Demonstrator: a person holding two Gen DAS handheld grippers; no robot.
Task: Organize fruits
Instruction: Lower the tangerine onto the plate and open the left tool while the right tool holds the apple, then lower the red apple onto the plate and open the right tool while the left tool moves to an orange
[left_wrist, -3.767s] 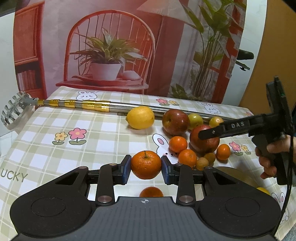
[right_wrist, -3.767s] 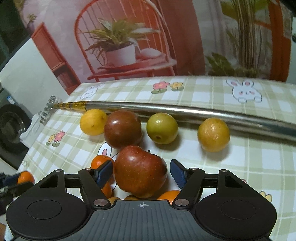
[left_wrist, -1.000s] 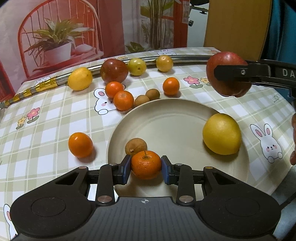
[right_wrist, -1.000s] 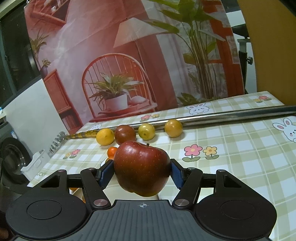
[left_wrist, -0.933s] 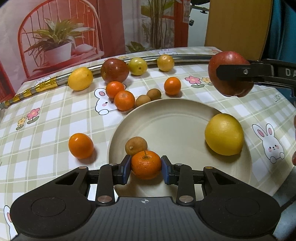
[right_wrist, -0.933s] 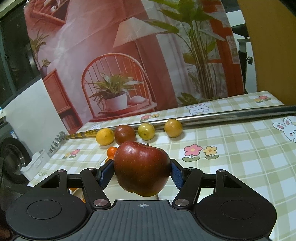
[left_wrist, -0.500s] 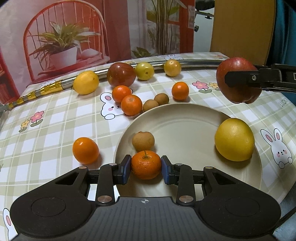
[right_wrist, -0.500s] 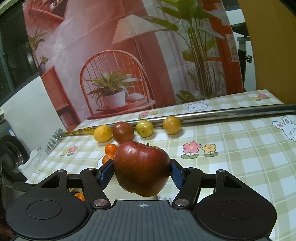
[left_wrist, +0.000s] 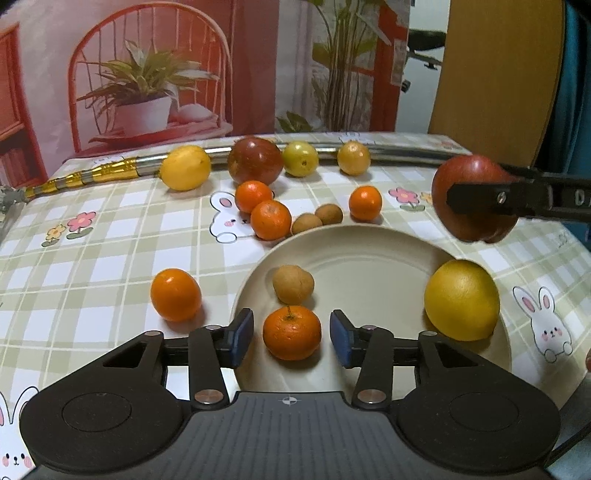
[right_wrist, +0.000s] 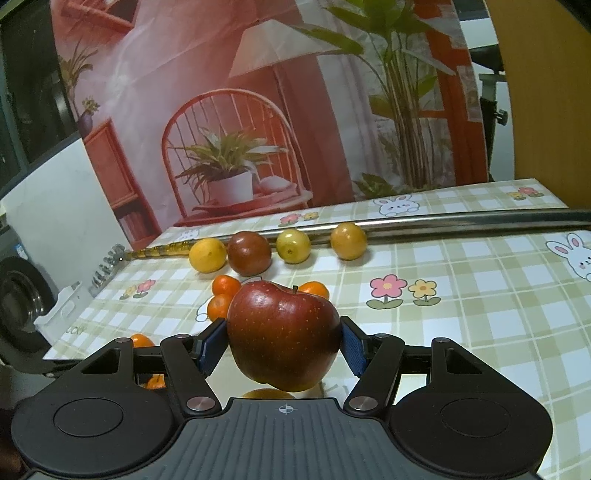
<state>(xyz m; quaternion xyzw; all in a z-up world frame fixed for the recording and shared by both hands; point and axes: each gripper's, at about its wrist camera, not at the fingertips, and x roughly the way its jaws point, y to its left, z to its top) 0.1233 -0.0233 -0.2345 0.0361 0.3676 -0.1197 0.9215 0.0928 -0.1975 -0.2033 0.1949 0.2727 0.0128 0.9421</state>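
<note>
1. The left gripper (left_wrist: 291, 338) is parted, its blue pads (left_wrist: 242, 332) standing clear on either side of a tangerine (left_wrist: 291, 331) that rests on the plate (left_wrist: 369, 254) near its front edge.
2. The right gripper (right_wrist: 283, 341) is clamped on a red apple (right_wrist: 283, 334), held in the air; in the left view the apple hangs over the plate's far right rim.
3. Also on the plate: a small brown fruit (left_wrist: 293, 284) just behind the tangerine, and a large yellow fruit (left_wrist: 461, 300) at the right side.
4. On the cloth (left_wrist: 92, 258) left of the plate sits an orange (left_wrist: 176, 294).
5. Behind the plate lie two oranges (left_wrist: 270, 219), two small brown fruits (left_wrist: 317, 219) at the rim, and another orange (left_wrist: 365, 203).
6. Farther back, along a metal pole (left_wrist: 399, 153), sit a lemon (left_wrist: 185, 168), a dark red fruit (left_wrist: 255, 165), a green-yellow fruit (left_wrist: 300, 158) and a yellow-orange one (left_wrist: 353, 158).
</note>
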